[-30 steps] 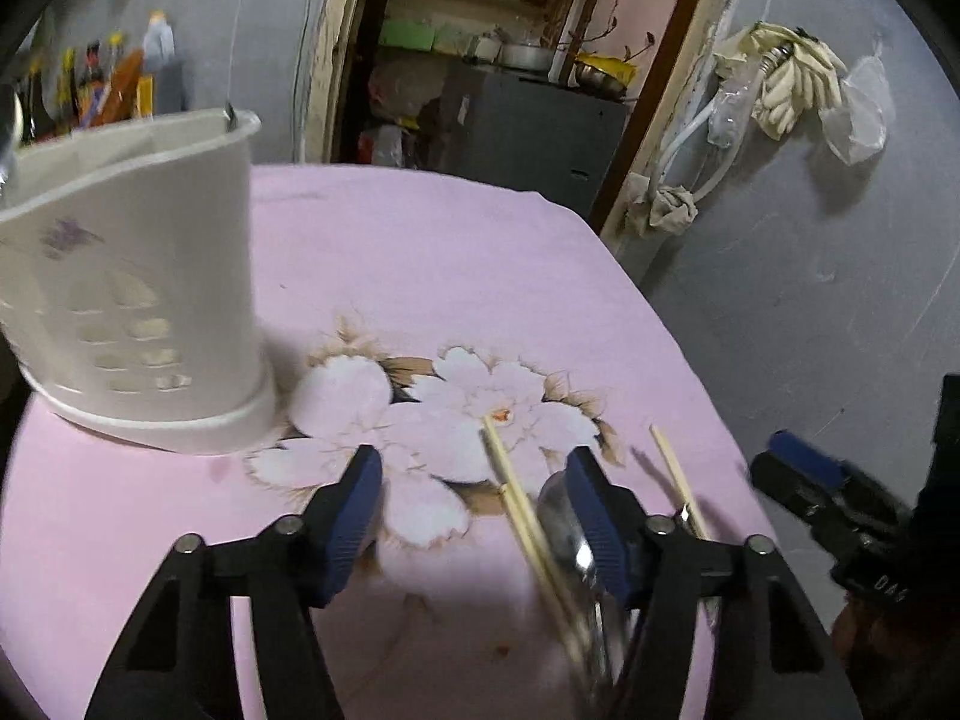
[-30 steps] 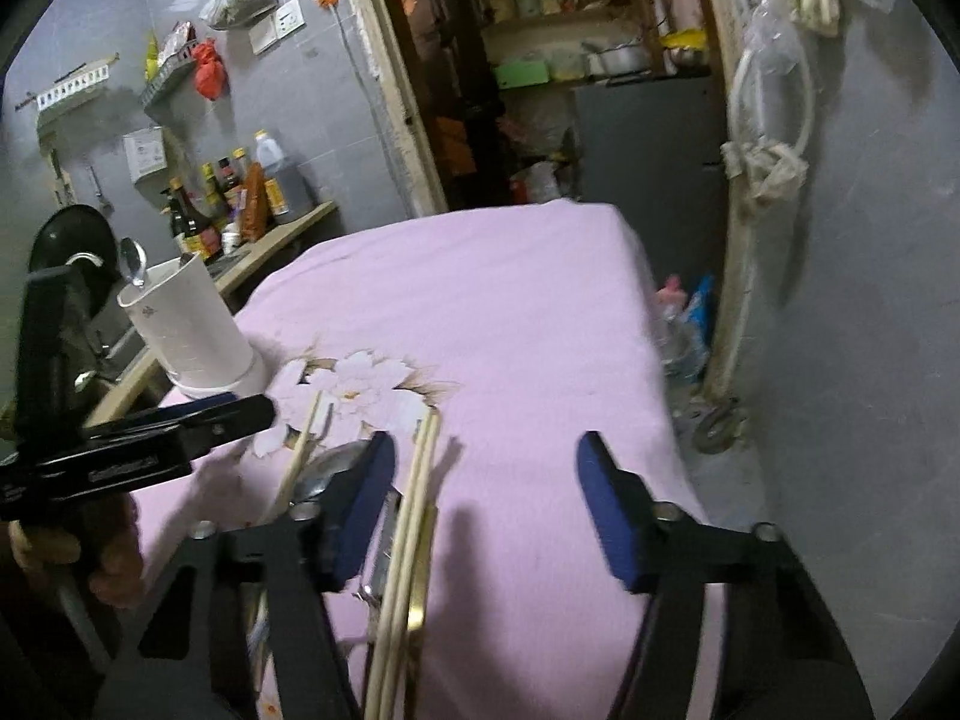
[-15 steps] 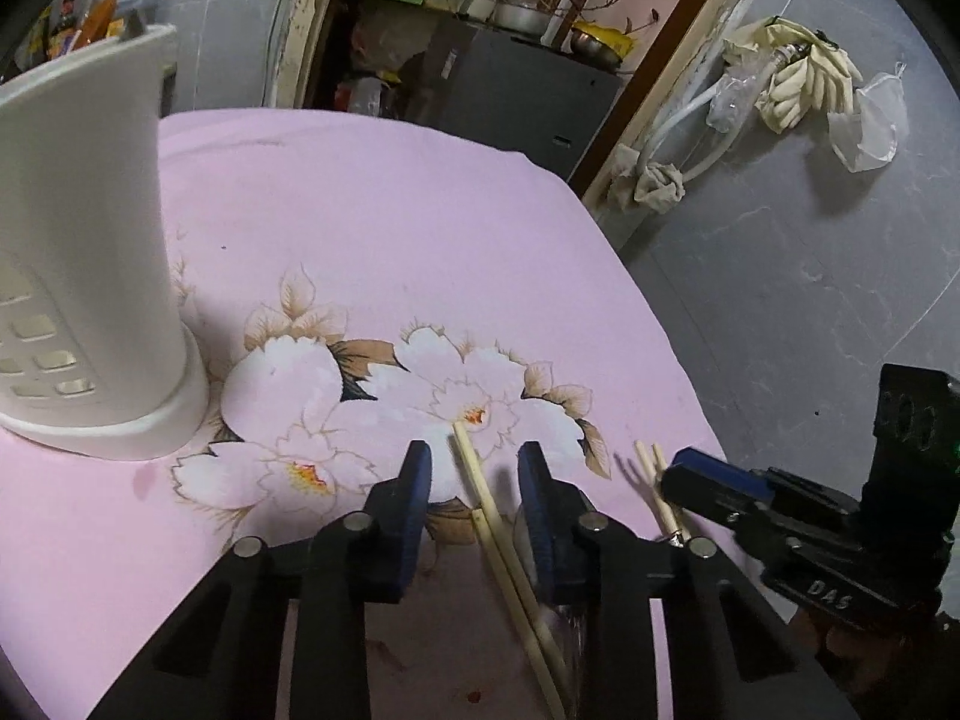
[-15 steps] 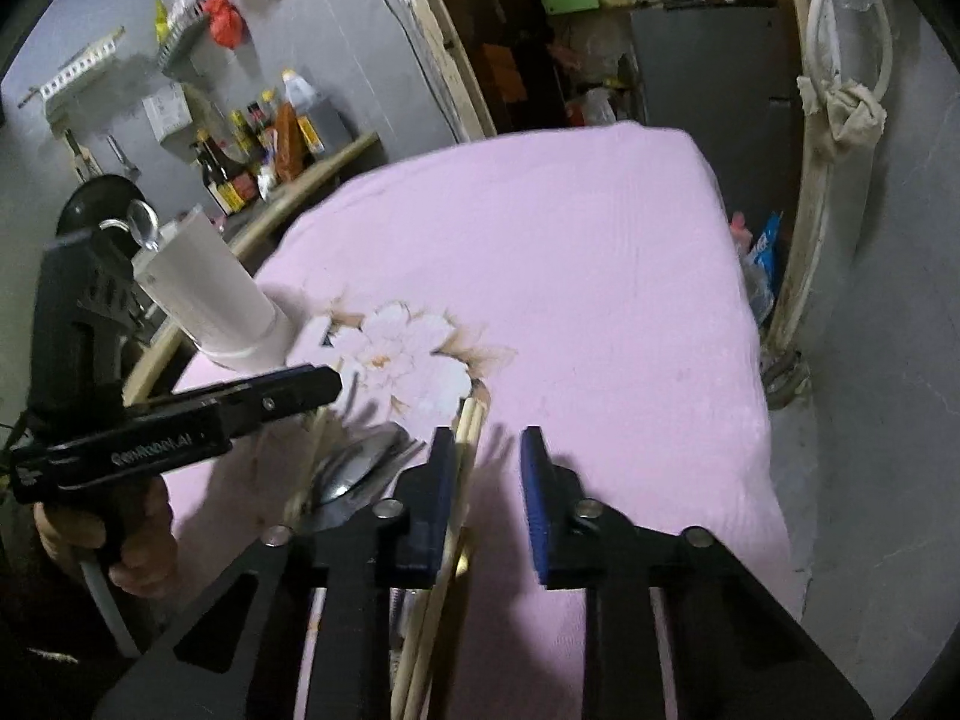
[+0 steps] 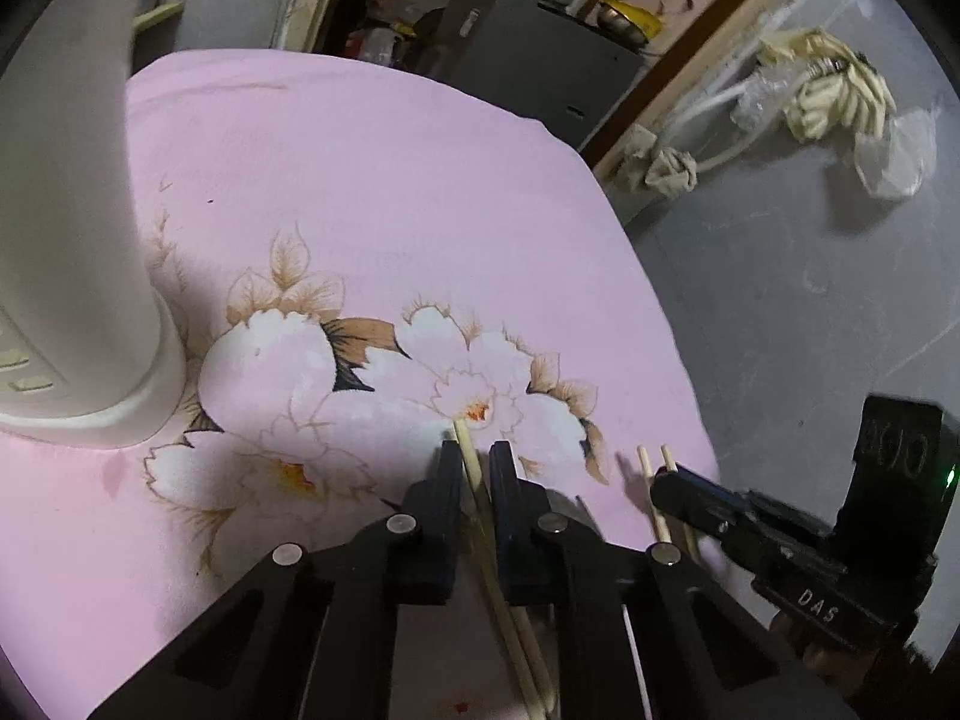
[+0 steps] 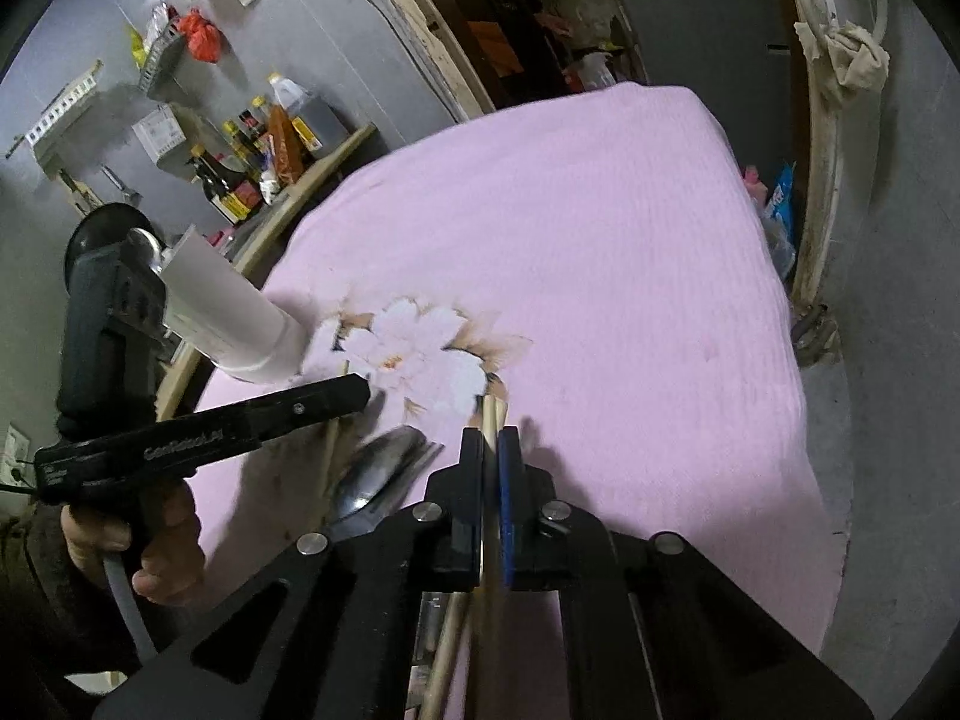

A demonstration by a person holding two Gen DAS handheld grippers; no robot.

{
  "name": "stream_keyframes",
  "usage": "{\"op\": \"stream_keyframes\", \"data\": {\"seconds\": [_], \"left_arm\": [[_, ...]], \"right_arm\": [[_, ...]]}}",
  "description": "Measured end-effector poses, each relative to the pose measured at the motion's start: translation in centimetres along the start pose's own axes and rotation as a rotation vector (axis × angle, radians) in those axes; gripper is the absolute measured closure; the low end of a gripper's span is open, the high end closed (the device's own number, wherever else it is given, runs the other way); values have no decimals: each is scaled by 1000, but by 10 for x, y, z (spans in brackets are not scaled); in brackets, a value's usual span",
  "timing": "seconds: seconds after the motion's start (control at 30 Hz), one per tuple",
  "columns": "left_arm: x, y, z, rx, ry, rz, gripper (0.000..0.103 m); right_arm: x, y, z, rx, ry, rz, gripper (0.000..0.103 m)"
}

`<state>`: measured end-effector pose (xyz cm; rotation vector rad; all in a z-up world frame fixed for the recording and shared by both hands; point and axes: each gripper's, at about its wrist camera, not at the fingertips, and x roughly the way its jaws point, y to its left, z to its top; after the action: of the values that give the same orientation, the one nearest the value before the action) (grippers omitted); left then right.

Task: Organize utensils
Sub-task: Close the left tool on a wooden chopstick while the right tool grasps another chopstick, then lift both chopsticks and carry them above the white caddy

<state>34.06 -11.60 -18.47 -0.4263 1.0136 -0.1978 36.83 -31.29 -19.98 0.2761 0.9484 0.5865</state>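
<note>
Chopsticks (image 5: 469,461) pinched in left tongs (image 5: 475,468) beside white holder (image 5: 72,228).

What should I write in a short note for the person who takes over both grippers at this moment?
Left gripper: shut on a chopstick lying on the pink cloth.
Right gripper: shut on a chopstick pair, tips on the cloth.
White utensil holder stands upright at the far left. A metal spoon lies between the two grippers.
Done: both grasps closed. Left: lift the chopsticks into the holder, then the spoon.
</note>
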Motion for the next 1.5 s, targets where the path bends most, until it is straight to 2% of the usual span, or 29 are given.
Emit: {"op": "stream_keyframes", "data": {"seconds": [0.3,0.5,0.63,0.87,1.1,1.23,1.43,1.5], "left_arm": [[-46,-6,6,40,-70,-17,95],[-94,-7,6,48,-186,11,98],[-127,-13,5,114,-276,51,98],[-187,-9,22,154,-387,18,98],[-244,20,53,185,-483,20,98],[-272,52,78,182,-551,62,98],[-294,90,117,132,-654,97,98],[-297,100,129,125,-681,94,98]], "right_arm": [[-35,11,0,59,-78,33,99],[-73,27,-5,73,-182,15,99],[-98,45,-5,68,-268,10,99],[-118,98,13,4,-407,-8,99],[-114,168,59,-97,-529,38,99],[-95,208,95,-148,-605,88,99],[-58,246,139,-135,-699,164,99],[-43,253,149,-117,-728,162,99]]}}
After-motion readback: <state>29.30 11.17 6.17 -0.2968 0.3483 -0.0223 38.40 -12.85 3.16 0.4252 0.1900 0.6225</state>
